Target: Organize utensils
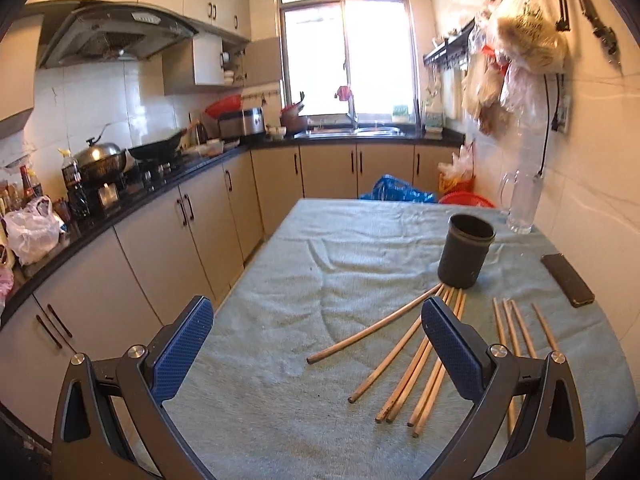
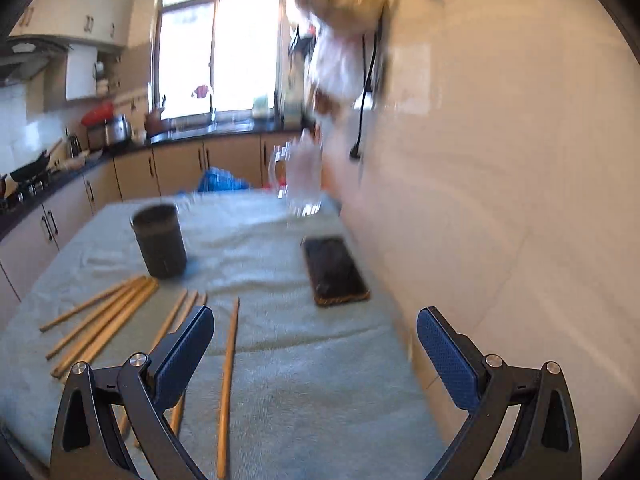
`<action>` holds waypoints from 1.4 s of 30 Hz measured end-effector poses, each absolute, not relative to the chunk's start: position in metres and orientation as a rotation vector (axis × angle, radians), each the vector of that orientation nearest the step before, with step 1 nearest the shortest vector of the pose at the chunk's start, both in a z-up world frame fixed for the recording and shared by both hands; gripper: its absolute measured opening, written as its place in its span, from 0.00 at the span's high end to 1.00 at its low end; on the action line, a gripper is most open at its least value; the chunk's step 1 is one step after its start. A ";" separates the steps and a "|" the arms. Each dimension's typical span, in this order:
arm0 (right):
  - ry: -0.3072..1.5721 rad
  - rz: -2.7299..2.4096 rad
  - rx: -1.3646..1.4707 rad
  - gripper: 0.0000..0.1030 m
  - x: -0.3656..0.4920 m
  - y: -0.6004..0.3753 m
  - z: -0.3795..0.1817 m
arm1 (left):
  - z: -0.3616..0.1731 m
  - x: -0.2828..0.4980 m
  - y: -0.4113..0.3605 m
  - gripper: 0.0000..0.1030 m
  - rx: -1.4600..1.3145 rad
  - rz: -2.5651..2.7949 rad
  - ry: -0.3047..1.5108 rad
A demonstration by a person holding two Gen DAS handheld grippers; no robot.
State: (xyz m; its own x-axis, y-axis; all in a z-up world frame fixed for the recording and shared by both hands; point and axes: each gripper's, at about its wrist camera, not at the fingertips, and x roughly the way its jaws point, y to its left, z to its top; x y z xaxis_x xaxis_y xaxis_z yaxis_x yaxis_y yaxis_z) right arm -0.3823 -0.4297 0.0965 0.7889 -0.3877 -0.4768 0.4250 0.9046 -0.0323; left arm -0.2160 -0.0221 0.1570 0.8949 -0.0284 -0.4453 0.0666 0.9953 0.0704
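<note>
Chopsticks (image 1: 404, 354) lie loose near the table's (image 1: 280, 280) right edge, beside a dark holder (image 1: 464, 254); left gripper (image 1: 316, 330) and right gripper (image 2: 316, 338) both gape apart, empty

A light blue towel (image 1: 320, 264) covers the counter (image 1: 624, 364). On it stand a dark cup (image 1: 466, 255) and a clear glass mug (image 1: 522, 204); loose wooden chopsticks (image 1: 404, 364) and a black phone (image 1: 567, 279) lie flat.
</note>
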 end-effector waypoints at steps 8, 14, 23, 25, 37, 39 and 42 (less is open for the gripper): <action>0.187 -0.596 -0.098 0.00 -0.461 -0.393 0.149 | 0.175 -0.247 -0.023 0.00 0.105 -0.082 0.395; 0.184 -0.507 -0.147 0.00 -0.460 -0.364 0.145 | 0.173 -0.252 -0.029 0.00 0.121 -0.116 0.412; 0.320 -0.339 -0.096 0.00 -0.417 -0.336 0.114 | 0.161 -0.241 -0.028 0.00 0.146 -0.102 0.483; 0.340 -0.331 -0.073 0.00 -0.409 -0.332 0.112 | 0.159 -0.237 -0.028 0.00 0.150 -0.107 0.497; 0.462 -0.377 0.018 0.00 -0.369 -0.336 0.096 | 0.145 -0.202 -0.016 0.00 0.137 -0.161 0.580; 0.484 -0.382 0.028 0.00 -0.362 -0.337 0.094 | 0.140 -0.194 -0.010 0.00 0.117 -0.162 0.598; 0.511 -0.391 0.037 0.00 -0.350 -0.335 0.089 | 0.135 -0.183 -0.002 0.00 0.089 -0.163 0.628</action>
State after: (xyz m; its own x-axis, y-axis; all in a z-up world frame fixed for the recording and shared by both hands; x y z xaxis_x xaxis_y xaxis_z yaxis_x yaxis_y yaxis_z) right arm -0.3495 -0.3354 0.0895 0.7997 -0.3557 -0.4837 0.3740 0.9254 -0.0622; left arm -0.1827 -0.0018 0.1346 0.7970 -0.1243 -0.5911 0.1783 0.9834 0.0336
